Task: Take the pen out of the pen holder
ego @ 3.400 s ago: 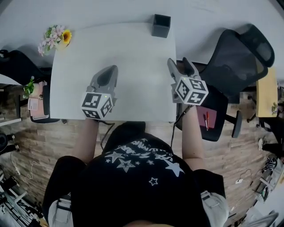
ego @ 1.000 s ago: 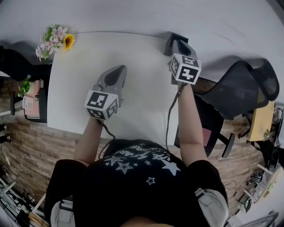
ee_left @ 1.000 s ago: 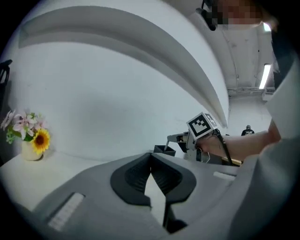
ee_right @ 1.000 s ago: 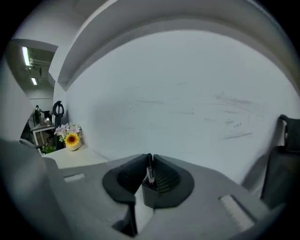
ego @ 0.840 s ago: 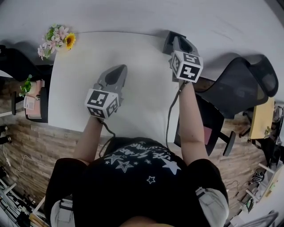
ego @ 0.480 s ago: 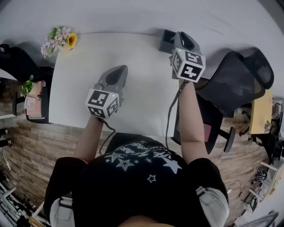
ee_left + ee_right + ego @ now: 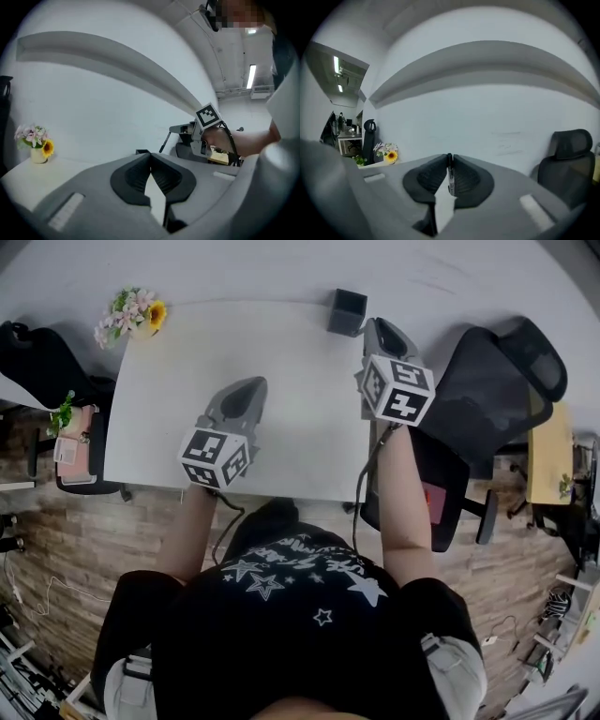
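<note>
Head view: chair (image 7: 497,371) near pen holder (image 7: 347,312), flowers (image 7: 131,315) opposite.

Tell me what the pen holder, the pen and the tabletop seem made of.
The pen holder is a dark, matte, square box: plastic or metal, too small to tell. The pen is slim, dark on top with a glossy pale lower barrel: probably plastic. The tabletop is flat white, matte, without grain: likely laminate or painted board.
</note>
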The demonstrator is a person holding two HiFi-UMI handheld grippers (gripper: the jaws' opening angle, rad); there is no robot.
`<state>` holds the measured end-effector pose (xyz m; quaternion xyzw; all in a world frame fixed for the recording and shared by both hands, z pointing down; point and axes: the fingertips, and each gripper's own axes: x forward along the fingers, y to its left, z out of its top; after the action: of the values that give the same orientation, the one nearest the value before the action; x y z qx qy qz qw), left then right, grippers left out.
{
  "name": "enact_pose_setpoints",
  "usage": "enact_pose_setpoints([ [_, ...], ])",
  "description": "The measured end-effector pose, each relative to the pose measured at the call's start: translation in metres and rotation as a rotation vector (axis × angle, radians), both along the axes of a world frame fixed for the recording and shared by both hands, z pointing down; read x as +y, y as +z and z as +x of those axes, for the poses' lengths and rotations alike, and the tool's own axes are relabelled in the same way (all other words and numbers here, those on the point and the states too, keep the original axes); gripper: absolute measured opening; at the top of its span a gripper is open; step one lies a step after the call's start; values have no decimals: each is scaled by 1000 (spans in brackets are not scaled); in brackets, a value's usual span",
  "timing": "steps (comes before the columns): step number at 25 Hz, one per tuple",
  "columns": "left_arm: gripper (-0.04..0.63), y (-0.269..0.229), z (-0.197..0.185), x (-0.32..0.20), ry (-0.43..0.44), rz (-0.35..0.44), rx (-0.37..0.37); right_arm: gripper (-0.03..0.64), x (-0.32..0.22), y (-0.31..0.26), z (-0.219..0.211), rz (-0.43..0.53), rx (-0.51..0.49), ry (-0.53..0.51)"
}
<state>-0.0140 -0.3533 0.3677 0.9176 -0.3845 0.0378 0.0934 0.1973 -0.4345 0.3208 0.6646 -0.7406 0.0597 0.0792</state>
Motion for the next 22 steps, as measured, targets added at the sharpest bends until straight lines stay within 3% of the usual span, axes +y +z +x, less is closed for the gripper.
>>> enact_pose_setpoints([
  [22,11,-5,-9,203,-35,46,-32,41,227,26,-24,-6,-53,-73],
])
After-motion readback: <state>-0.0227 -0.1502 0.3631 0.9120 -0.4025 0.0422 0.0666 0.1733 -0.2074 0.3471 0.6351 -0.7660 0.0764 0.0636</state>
